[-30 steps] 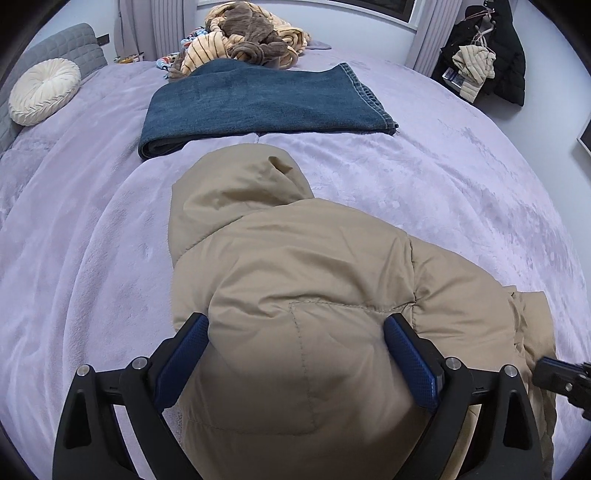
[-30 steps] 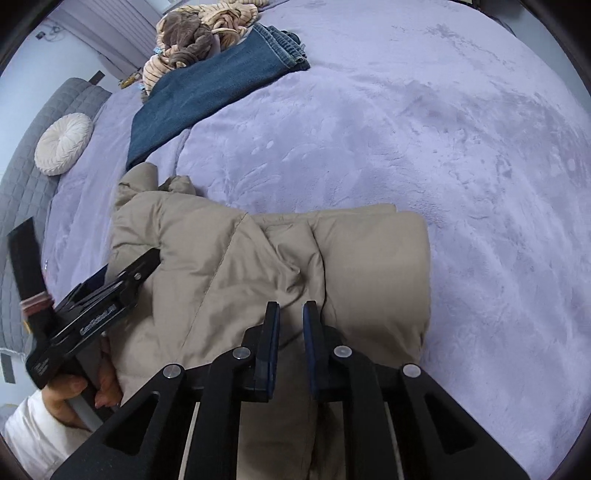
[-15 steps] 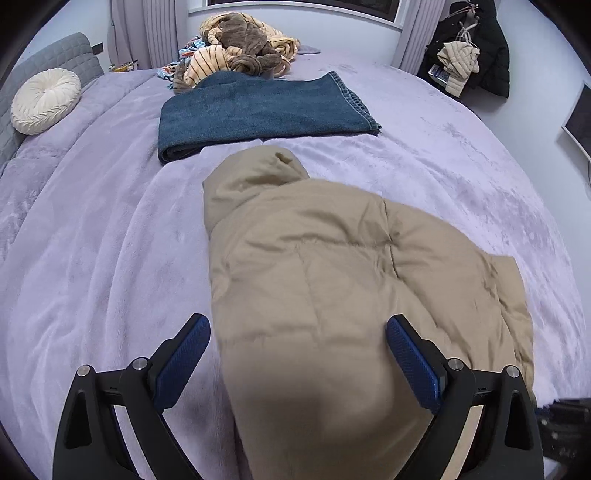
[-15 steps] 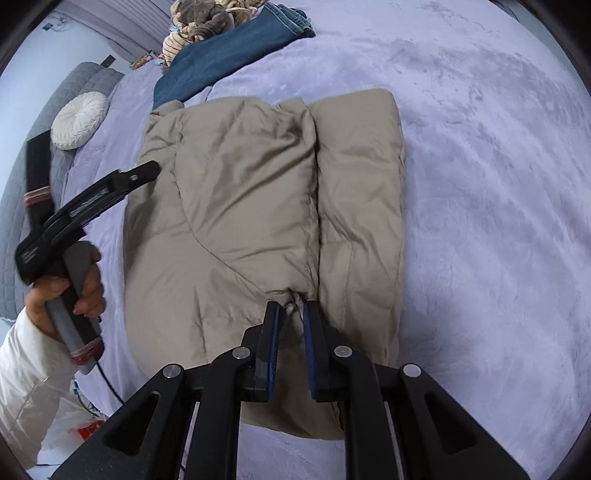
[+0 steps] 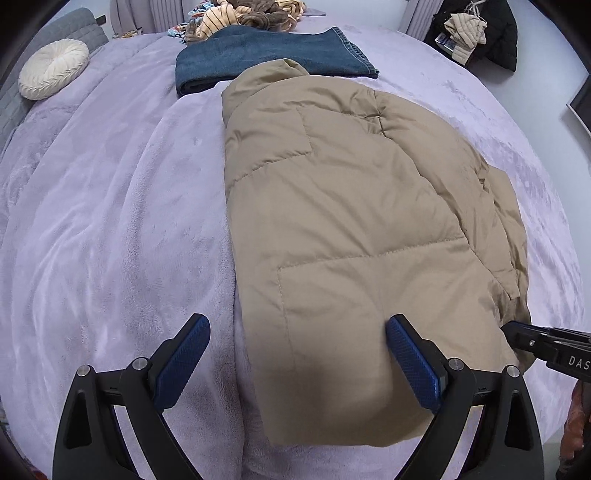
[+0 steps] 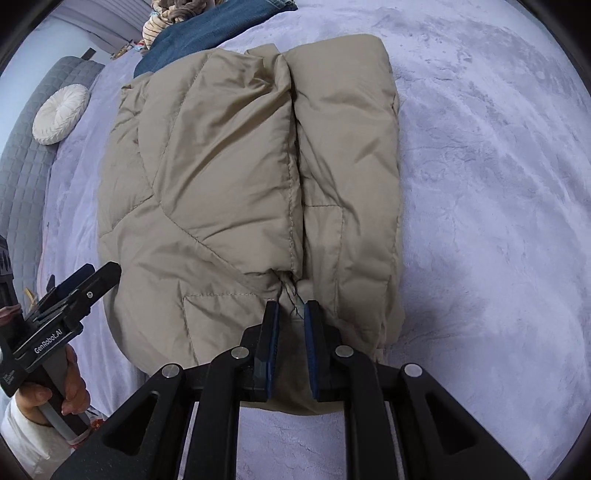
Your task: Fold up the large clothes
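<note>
A tan puffer jacket (image 5: 351, 221) lies folded lengthwise on the lilac bed, hood end far from me. It also shows in the right wrist view (image 6: 258, 177). My left gripper (image 5: 295, 354) is open, its blue pads straddling the jacket's near left corner without clamping it. My right gripper (image 6: 291, 317) is shut on the jacket's near hem where the two folded halves meet. The left gripper (image 6: 74, 291) shows in the right wrist view at the left, beside the jacket's edge.
Folded blue jeans (image 5: 269, 59) lie just beyond the hood. A heap of striped and brown clothes (image 5: 243, 18) sits behind them. A round cream cushion (image 5: 51, 74) rests at the far left. Dark coats (image 5: 476, 33) hang at the far right.
The jacket has been drawn toward me and laid out flat and longer. My left gripper has come off the bulk and sits at the near corner. The right stays clamped on the hem.
</note>
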